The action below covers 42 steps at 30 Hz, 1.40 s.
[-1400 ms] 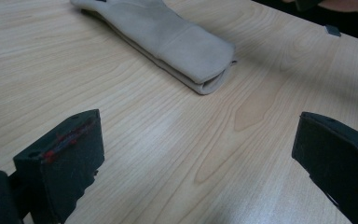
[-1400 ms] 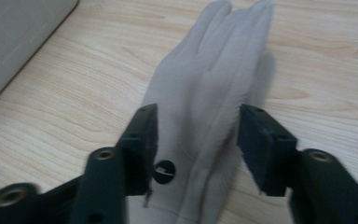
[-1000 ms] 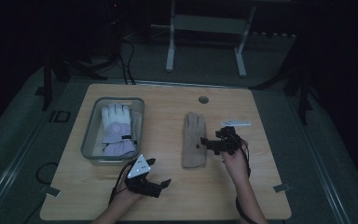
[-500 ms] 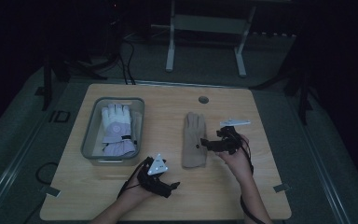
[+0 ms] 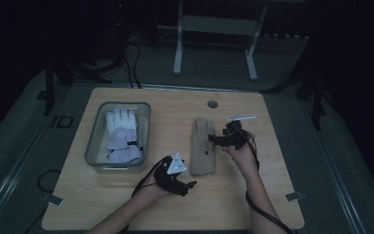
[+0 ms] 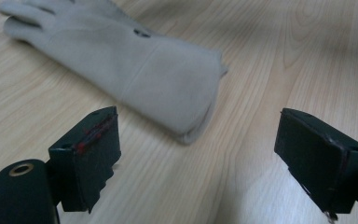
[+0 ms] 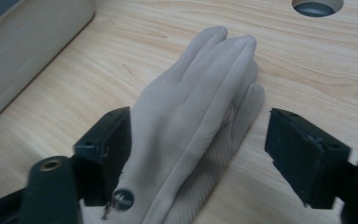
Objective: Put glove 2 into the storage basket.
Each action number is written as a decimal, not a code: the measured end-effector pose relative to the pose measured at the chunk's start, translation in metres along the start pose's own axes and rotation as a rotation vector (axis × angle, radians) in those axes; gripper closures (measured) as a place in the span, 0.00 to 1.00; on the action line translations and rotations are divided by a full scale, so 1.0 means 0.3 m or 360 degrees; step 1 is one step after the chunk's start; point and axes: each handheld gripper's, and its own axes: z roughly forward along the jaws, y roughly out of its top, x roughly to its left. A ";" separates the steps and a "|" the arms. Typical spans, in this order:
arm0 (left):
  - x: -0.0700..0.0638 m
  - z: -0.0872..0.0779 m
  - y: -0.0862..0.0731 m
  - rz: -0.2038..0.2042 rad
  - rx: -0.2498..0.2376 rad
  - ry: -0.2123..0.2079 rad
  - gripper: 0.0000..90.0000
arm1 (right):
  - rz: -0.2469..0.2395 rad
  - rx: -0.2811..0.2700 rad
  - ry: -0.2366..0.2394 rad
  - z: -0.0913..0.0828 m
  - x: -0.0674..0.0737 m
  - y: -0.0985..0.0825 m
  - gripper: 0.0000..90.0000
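A beige glove [image 5: 203, 146] lies flat on the wooden table, fingers pointing away from me. My left gripper [image 5: 187, 185] hovers just near of its cuff [image 6: 168, 84]. Its jaws are open and have just been closing, with bare tabletop between them [image 6: 205, 154]. My right gripper [image 5: 214, 140] reaches in from the glove's right side. Its jaws straddle the glove's palm [image 7: 191, 116] without pressing on it; they are open and have just been closing [image 7: 200, 149]. A small dark button [image 7: 122, 199] sits on the glove by one jaw.
A grey bin [image 5: 93, 146] at the left holds a white and lilac glove [image 5: 121, 129]; its wall [image 7: 23, 51] shows in the right gripper view. A round hole [image 5: 213, 104] is at the table's far edge. A metal stand [image 5: 214, 29] rises behind the table.
My left gripper has moved right, toward the beige glove's cuff. My right gripper has shifted a little left over the glove. The glove has not moved.
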 end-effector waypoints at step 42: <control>0.011 0.164 0.103 0.0242 0.0322 0.0072 0.90 | 0.0052 0.0252 -0.0009 0.177 0.001 0.029 0.84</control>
